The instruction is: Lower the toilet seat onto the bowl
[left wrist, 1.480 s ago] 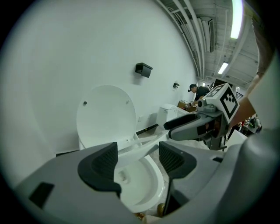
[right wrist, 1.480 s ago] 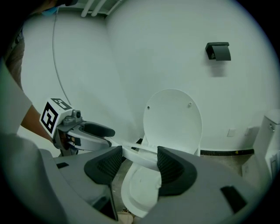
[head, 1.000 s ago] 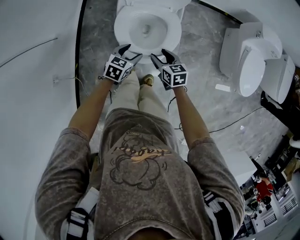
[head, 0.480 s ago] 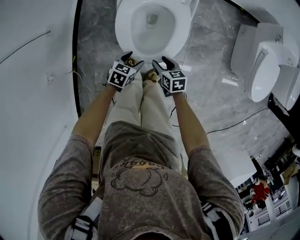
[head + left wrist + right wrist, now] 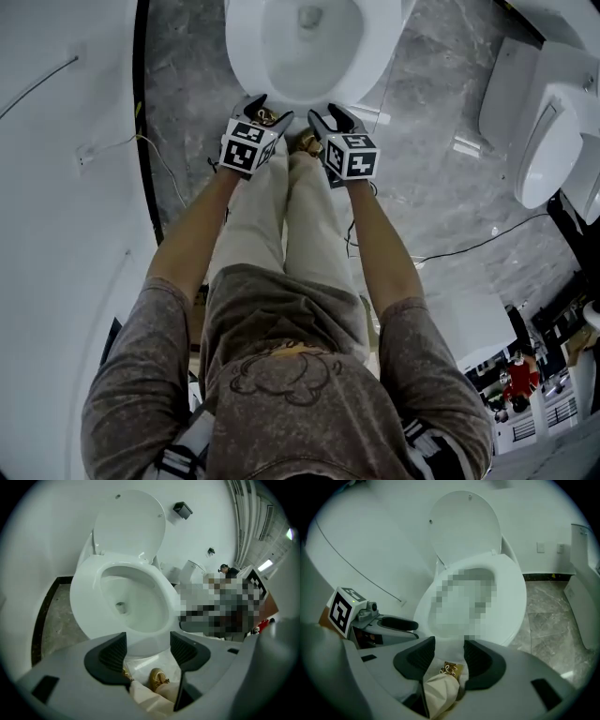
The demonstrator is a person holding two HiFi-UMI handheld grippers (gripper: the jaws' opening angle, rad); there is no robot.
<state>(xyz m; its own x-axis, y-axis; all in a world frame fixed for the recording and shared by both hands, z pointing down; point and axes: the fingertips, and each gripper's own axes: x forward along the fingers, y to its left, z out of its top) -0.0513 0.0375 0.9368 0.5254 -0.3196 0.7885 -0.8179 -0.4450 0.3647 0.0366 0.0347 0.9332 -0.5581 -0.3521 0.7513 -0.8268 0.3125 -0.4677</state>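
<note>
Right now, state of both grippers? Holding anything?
Left gripper: open, holding nothing.
Right gripper: open, fingers have just been closing a little, nothing between them.

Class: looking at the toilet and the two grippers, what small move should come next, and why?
Probably draw both grippers back. The seat appears already flat on the bowl; only the lid stands upright. The left gripper and right gripper are open and empty, short of the seat, the right's jaws having just closed slightly.
</note>
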